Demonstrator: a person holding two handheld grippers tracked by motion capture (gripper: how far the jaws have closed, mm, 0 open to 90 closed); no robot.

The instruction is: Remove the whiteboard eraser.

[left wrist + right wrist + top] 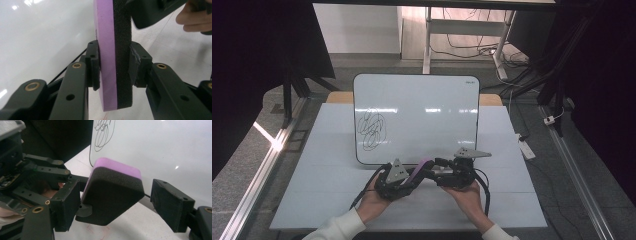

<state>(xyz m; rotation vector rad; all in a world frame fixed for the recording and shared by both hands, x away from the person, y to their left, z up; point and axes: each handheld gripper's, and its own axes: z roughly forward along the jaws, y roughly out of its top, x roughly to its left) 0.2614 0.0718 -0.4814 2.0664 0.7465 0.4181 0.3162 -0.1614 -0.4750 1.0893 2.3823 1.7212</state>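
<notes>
A purple eraser (424,164) with a black foam face sits between both grippers, just over the near edge of a whiteboard (422,115). In the left gripper view my left gripper (113,65) is shut on the eraser (112,50), one jaw on the purple side and one on the foam. In the right gripper view my right gripper (118,202) stands open around the eraser (112,195); its left jaw is close to the foam and its right jaw is well apart. A black scribble (371,129) marks the board's left half.
The whiteboard lies flat on a white table (327,165). The person's two hands (469,195) hold the grippers close together near the table's front. Cables and desk legs (428,45) stand on the floor beyond the table. Dark frames flank both sides.
</notes>
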